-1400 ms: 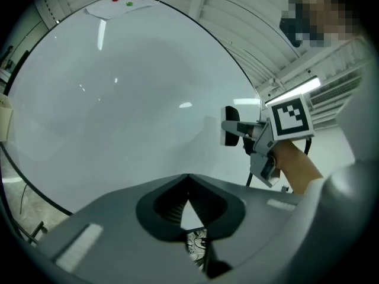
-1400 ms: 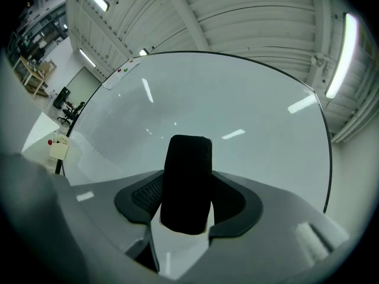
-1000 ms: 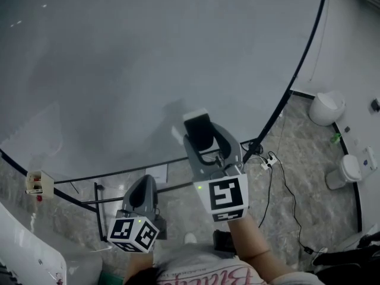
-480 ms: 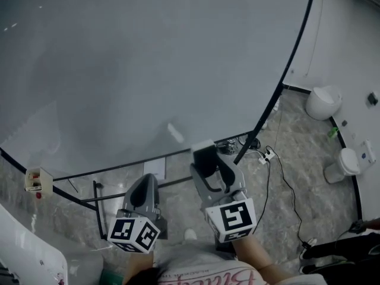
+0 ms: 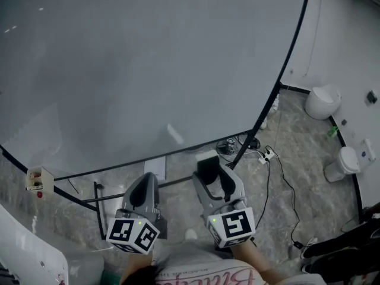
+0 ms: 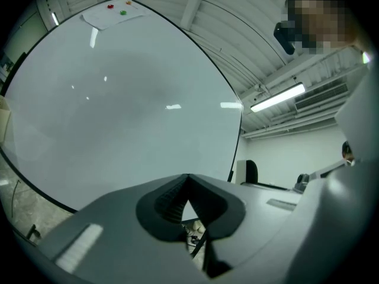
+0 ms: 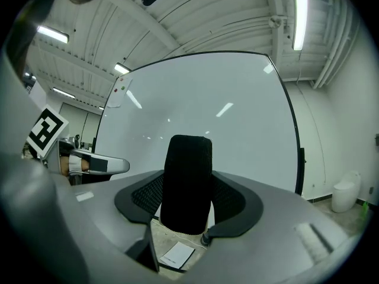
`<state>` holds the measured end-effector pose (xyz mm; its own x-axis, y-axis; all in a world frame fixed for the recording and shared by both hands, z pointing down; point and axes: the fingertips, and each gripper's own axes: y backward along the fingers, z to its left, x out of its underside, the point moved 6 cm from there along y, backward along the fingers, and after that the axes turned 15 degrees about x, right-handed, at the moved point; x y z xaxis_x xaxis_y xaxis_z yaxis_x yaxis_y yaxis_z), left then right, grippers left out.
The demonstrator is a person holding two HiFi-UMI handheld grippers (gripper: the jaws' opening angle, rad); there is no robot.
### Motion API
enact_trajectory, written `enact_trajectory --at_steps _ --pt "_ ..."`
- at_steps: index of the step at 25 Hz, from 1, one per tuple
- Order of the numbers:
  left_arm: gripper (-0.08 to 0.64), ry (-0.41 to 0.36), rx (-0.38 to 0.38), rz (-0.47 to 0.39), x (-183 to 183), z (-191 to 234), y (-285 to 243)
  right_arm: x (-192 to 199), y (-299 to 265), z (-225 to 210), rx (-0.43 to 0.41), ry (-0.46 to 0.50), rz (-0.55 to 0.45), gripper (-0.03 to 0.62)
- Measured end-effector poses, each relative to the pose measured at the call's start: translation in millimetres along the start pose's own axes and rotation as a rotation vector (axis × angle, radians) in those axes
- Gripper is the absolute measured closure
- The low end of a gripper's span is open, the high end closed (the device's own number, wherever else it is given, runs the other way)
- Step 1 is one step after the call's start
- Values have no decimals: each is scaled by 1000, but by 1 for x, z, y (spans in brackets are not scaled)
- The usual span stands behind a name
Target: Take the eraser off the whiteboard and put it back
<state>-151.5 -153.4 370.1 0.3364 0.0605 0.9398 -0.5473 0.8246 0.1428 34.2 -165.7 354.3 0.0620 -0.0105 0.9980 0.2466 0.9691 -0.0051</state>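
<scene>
At the far left of the head view a small cream box (image 5: 35, 181) sits on the black frame of the whiteboard (image 5: 148, 58), whose pale grey face fills most of that view; below its lower edge, the left gripper (image 5: 146, 181) points at the board, its jaws together at the tips with nothing between them; just right of it a sheet of paper (image 5: 155, 168) lies on the stone floor; next comes the right gripper (image 5: 212, 176), its jaws clamped on either side of the black eraser (image 5: 209, 170), which stands upright between the pads; the eraser is off the board, held in front of its lower edge; further right a white power strip (image 5: 265, 155) lies with its cables on the floor; two white rounded containers (image 5: 323, 103) stand by the wall at the far right.
</scene>
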Motion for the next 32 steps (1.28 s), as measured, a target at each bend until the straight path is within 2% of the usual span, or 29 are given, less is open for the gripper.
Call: enact_trajectory --at_steps 3,6,17,23,28,32 --pt "561 -30 -1 1 -2 -3 0 -2 1 0 3 3 -7 357" --pt "561 -4 21 -36 -6 -2 0 -3 0 2 5 9 -7 357" --pt "561 11 13 -57 -7 9 1 -20 -16 11 -26 44 -65 357" --pt "561 15 4 -68 -11 17 0 -49 -45 12 -22 98 -128 357" --pt "561 8 -8 -74 -14 23 -4 -82 -77 11 -19 187 -201 356" --pt "561 2 -20 -77 -15 30 -6 -100 -108 11 7 254 -215 354"
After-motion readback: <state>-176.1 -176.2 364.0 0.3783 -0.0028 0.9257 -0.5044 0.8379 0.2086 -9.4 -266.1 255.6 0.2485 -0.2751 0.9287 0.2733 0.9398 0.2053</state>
